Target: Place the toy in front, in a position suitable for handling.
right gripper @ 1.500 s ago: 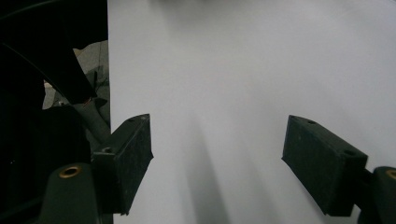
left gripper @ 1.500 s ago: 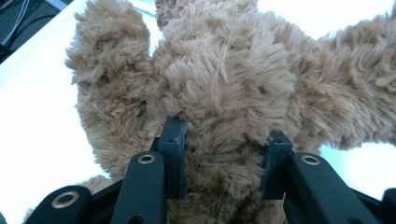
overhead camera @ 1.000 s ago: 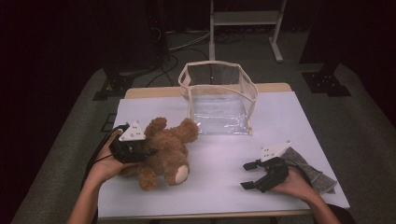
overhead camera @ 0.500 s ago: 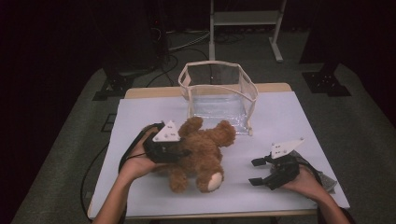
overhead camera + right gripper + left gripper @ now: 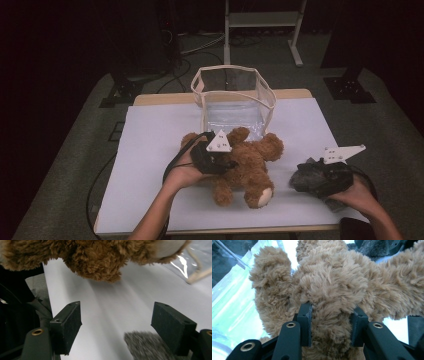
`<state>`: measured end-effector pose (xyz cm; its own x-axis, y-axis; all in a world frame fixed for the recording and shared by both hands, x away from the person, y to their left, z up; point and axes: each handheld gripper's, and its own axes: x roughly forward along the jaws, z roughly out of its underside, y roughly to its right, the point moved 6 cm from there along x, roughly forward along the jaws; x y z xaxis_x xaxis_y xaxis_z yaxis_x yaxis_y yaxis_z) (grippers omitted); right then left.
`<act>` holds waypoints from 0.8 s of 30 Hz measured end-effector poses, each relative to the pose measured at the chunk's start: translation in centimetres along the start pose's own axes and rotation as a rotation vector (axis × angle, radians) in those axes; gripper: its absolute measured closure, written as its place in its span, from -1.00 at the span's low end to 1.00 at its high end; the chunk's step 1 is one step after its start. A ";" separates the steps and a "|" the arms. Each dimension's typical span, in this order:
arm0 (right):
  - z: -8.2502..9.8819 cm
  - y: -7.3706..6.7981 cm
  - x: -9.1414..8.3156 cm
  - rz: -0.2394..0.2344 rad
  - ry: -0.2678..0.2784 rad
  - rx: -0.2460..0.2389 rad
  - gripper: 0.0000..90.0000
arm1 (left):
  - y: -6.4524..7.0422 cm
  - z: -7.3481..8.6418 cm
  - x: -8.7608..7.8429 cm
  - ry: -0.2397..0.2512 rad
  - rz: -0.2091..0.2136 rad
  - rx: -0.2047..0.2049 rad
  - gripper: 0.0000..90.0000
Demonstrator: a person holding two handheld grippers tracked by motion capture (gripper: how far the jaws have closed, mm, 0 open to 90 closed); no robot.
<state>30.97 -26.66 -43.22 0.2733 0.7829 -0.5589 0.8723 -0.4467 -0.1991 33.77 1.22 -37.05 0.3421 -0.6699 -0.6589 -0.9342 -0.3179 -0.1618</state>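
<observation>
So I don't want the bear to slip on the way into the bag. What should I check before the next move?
1. Left gripper shut on the teddy bear: ok, fur bulges between the jaws.
2. Clear bag upright, mouth open: ok.
3. Right gripper out of the way: ok, jaws open, nothing between them.
4. Grey cloth clear of the bear: ok.
5. Bag big enough for the bear: cannot tell.

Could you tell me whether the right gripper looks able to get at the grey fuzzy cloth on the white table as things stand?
Probably yes: the right gripper stands open just above the grey fuzzy cloth, with nothing between them. The brown plush teddy bear, clamped by the left gripper, lies off to the side.
</observation>
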 end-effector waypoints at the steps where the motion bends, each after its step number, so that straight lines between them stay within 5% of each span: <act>1: 0.0 0.0 0.0 0.000 0.000 0.000 -0.50 | 0.0 0.0 0.0 0.000 0.000 0.000 0.38; 7: 1.0 1.2 -1.8 0.050 -0.016 0.029 -0.50 | 0.4 0.7 2.2 -0.047 -0.040 -0.020 0.37; 12: 1.9 2.2 -2.5 0.082 -0.044 0.056 -0.47 | 1.0 1.9 3.8 -0.071 -0.012 -0.043 0.32; 24: 4.5 4.8 -1.1 0.137 -0.156 0.127 -0.04 | 1.7 2.1 3.0 -0.073 0.048 -0.039 -0.19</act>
<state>33.08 -31.59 -47.19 0.3110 0.6389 -0.7036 0.7706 -0.6029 -0.2068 33.01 0.02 -40.83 0.2870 -0.6348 -0.7174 -0.9444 -0.3131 -0.1007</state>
